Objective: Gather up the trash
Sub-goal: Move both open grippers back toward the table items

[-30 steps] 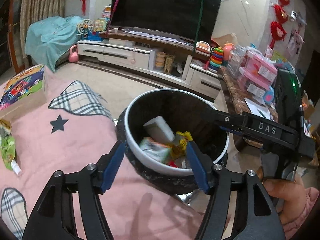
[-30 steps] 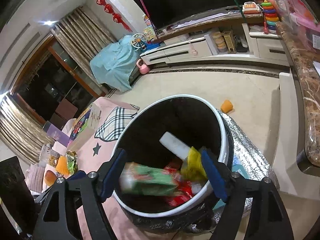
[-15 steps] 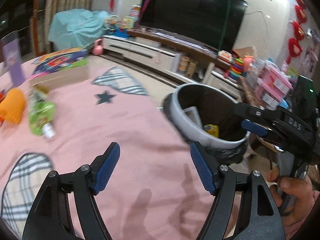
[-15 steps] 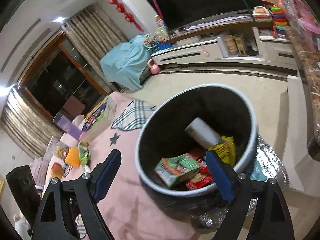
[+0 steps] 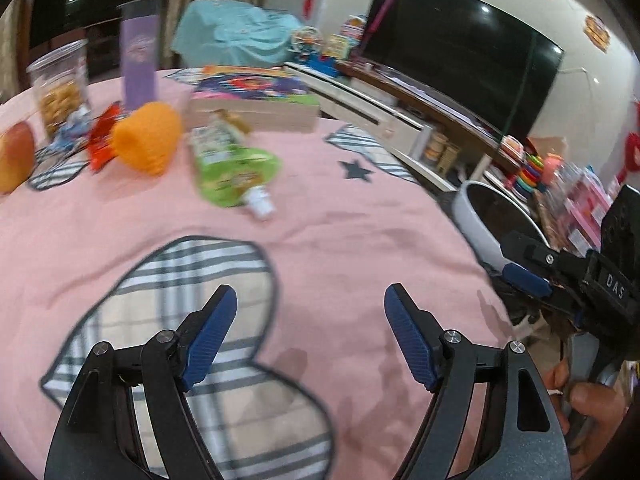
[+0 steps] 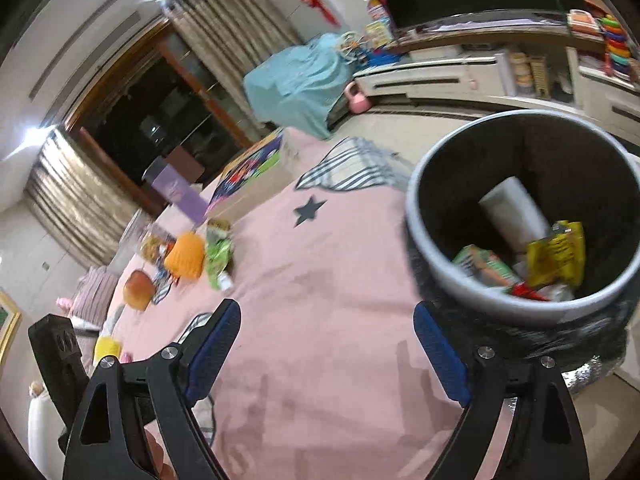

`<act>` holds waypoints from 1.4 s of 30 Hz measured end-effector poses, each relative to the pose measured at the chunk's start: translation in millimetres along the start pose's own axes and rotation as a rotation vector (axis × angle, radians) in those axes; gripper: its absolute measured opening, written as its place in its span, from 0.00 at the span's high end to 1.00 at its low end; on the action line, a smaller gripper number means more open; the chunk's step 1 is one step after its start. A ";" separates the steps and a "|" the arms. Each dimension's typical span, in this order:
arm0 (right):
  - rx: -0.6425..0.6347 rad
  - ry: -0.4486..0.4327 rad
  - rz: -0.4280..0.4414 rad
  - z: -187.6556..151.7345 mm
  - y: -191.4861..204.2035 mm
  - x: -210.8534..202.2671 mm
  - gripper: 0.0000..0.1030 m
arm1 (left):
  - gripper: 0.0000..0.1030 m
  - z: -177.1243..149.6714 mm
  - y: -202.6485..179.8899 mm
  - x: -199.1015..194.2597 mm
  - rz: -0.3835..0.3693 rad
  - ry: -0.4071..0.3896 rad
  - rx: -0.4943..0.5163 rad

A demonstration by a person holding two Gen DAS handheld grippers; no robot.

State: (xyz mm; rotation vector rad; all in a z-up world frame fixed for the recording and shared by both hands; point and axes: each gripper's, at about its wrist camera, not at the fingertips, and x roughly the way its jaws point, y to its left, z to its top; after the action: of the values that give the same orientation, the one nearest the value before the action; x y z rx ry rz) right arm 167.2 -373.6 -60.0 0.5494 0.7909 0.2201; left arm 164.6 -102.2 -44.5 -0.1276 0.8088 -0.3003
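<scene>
Angling down over pink tablecloth [image 5: 360, 216]: left gripper [image 5: 310, 332] and right gripper [image 6: 326, 344] gaping wide, empty, jaws just opening; green pouch [image 5: 228, 168] lying well beyond left gripper.

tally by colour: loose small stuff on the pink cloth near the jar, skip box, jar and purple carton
Green: 1, spouted pouch
Orange: 2, ribbed cup-shaped thing and a round thing at the frame edge
Red: 1, crumpled wrapper
Blue and white: 1, crumpled wrapper, blurred
Total: 5
</scene>
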 end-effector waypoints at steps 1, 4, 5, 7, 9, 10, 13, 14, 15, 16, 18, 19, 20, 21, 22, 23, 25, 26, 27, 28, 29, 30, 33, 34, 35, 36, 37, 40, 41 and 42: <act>-0.007 0.006 0.003 -0.9 4.5 2.5 0.13 | 0.24 0.0 5.6 -0.8 0.007 -0.001 -0.009; -0.031 0.025 0.012 -4.9 17.8 11.6 0.13 | 0.24 -0.6 25.7 -5.4 0.028 -0.006 -0.043; -0.038 0.029 0.014 -5.4 21.0 14.3 0.13 | 0.24 -1.0 31.7 -6.4 0.036 -0.007 -0.052; -0.049 0.040 0.021 -7.2 28.5 19.7 0.13 | 0.24 -2.0 41.6 -8.4 0.045 -0.010 -0.067; -0.060 0.050 0.027 -9.2 36.0 25.2 0.13 | 0.24 -2.7 51.5 -9.4 0.056 -0.009 -0.082; -0.065 0.053 0.030 -10.7 39.3 27.2 0.13 | 0.24 -2.9 55.4 -9.9 0.058 -0.009 -0.090; -0.085 0.066 0.038 -13.3 49.6 34.9 0.13 | 0.24 -2.8 63.4 -11.1 0.068 -0.009 -0.100; -0.090 0.071 0.041 -13.7 53.0 37.7 0.13 | 0.24 -2.2 65.8 -11.4 0.071 -0.010 -0.102; -0.095 0.074 0.044 -14.1 56.0 40.3 0.13 | 0.24 -1.8 67.4 -11.4 0.073 -0.011 -0.103; -0.099 0.077 0.046 -14.6 58.9 43.0 0.13 | 0.24 -1.3 70.5 -12.1 0.075 -0.012 -0.107; -0.112 0.082 0.052 -14.6 65.1 48.7 0.13 | 0.24 -0.2 76.2 -12.4 0.083 -0.012 -0.111; -0.115 0.085 0.053 -13.9 66.4 50.4 0.13 | 0.24 0.5 79.6 -12.2 0.088 -0.010 -0.116; -0.119 0.089 0.055 -14.1 69.2 52.8 0.13 | 0.24 1.1 82.8 -12.1 0.091 -0.010 -0.122; -0.124 0.092 0.059 -13.8 72.0 56.1 0.13 | 0.24 1.4 86.2 -12.1 0.095 -0.009 -0.127; -0.127 0.094 0.062 -14.5 74.3 58.4 0.13 | 0.24 2.4 89.0 -11.7 0.098 -0.008 -0.131; -0.131 0.097 0.065 -14.6 76.6 60.9 0.13 | 0.24 2.9 91.6 -11.2 0.102 -0.007 -0.134; -0.141 0.101 0.069 -15.0 81.3 65.6 0.13 | 0.23 4.1 96.3 -10.4 0.109 -0.006 -0.137; -0.144 0.104 0.072 -14.7 83.3 68.5 0.13 | 0.23 4.8 99.0 -9.7 0.113 -0.004 -0.140; -0.146 0.108 0.074 -14.2 85.2 71.7 0.13 | 0.23 5.3 101.5 -9.4 0.115 -0.003 -0.142; -0.147 0.112 0.075 -13.7 87.0 74.6 0.13 | 0.23 6.2 104.0 -8.8 0.118 -0.001 -0.146; -0.148 0.116 0.078 -13.1 88.7 77.6 0.13 | 0.23 7.1 106.5 -8.0 0.121 0.001 -0.148; -0.149 0.119 0.081 -12.4 90.6 80.7 0.13 | 0.23 8.0 109.0 -7.1 0.124 0.003 -0.149; -0.156 0.127 0.089 -10.8 96.0 88.2 0.13 | 0.23 11.9 115.8 -4.8 0.133 0.006 -0.152; -0.159 0.128 0.091 -10.3 97.7 90.2 0.13 | 0.23 13.6 118.2 -4.0 0.135 0.006 -0.153; -0.164 0.129 0.093 -9.2 99.8 93.3 0.13 | 0.23 15.5 119.5 -3.2 0.138 0.007 -0.154; -0.168 0.130 0.094 -7.9 101.3 96.4 0.13 | 0.23 17.6 122.2 -2.2 0.140 0.008 -0.157; -0.169 0.131 0.096 -6.9 102.6 99.4 0.13 | 0.23 20.1 125.6 -1.3 0.141 0.007 -0.158; -0.168 0.135 0.103 -2.6 105.1 108.6 0.13 | 0.23 26.5 133.4 1.6 0.155 0.005 -0.157; -0.170 0.136 0.103 -0.8 106.2 111.7 0.13 | 0.23 29.6 136.9 3.0 0.157 0.005 -0.158; -0.172 0.135 0.103 0.3 107.0 114.5 0.13 | 0.23 32.7 140.1 4.4 0.159 0.005 -0.162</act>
State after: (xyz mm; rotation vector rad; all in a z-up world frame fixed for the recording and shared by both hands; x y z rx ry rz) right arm 247.9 -239.8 -71.7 0.4160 0.8665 0.4200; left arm 221.4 29.4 -56.8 -0.2133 0.8431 -0.0848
